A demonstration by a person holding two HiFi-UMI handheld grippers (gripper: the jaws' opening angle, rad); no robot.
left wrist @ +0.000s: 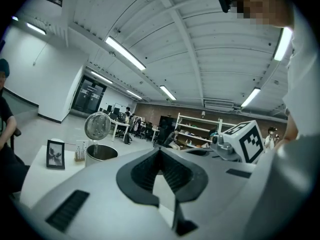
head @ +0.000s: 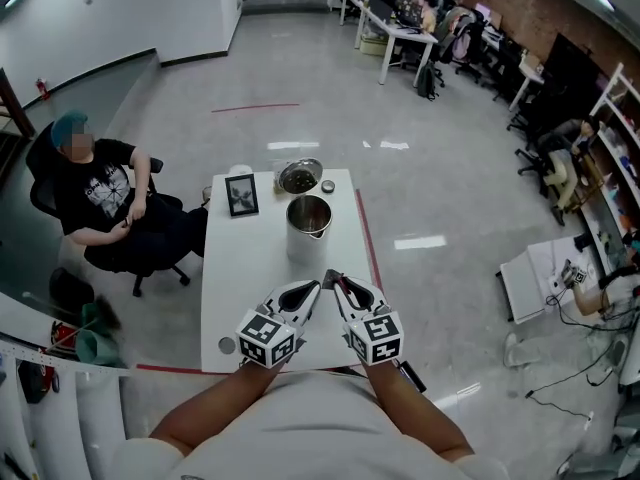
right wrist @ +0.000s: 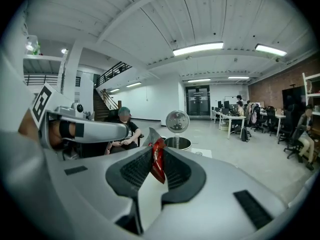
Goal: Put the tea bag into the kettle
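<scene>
Person (head: pixel 95 193) in a black shirt is seen seated at the left edge, and a picture frame (head: pixel 241 195) is stood at the upper left of the white table (head: pixel 240 288). At lower centre, the left gripper (head: pixel 313 290) is held with its jaws pressed together, nothing between them. Just above it the open steel kettle (head: pixel 309 218) is stood, with its lid (head: pixel 300 176) seen just beyond. To the right, the right gripper (head: pixel 333 280) is clamped on a red tea bag (right wrist: pixel 158 160), held just below the kettle.
</scene>
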